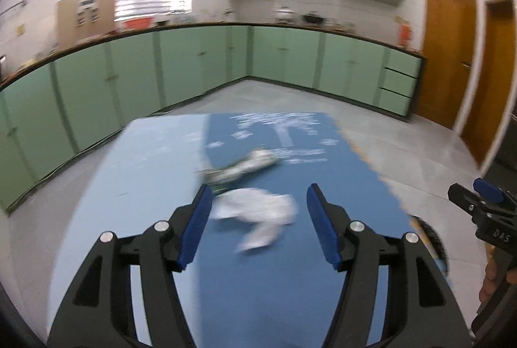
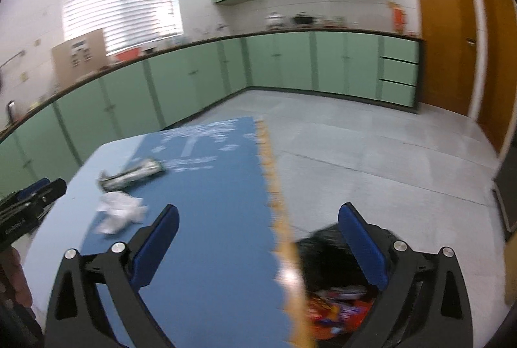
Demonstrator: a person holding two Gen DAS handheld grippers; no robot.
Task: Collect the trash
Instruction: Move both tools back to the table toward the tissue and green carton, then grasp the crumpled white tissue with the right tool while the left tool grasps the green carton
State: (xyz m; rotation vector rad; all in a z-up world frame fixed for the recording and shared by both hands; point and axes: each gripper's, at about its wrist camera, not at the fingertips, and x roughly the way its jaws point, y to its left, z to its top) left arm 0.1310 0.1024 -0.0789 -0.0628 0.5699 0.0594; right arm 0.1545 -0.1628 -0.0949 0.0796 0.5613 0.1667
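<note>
A crumpled white tissue (image 1: 258,212) lies on the blue table mat (image 1: 258,277), just ahead of my left gripper (image 1: 258,199), whose jaws stand open with nothing between the pads. Beyond it lies a crushed silvery wrapper (image 1: 245,165). In the right wrist view the tissue (image 2: 118,212) and the wrapper (image 2: 132,173) sit to the left, apart from my right gripper (image 2: 258,219), which is wide open and empty over the mat's right edge. Below that edge is a black trash bag (image 2: 326,264) holding colourful wrappers (image 2: 336,312). My right gripper (image 1: 475,196) shows at the left view's right edge.
The pale blue table (image 1: 135,180) stands in a kitchen with green cabinets (image 1: 194,64) along the far walls. Grey floor (image 2: 387,160) spreads to the right, with brown doors (image 2: 442,31) beyond. The mat has an orange scalloped border (image 2: 274,186).
</note>
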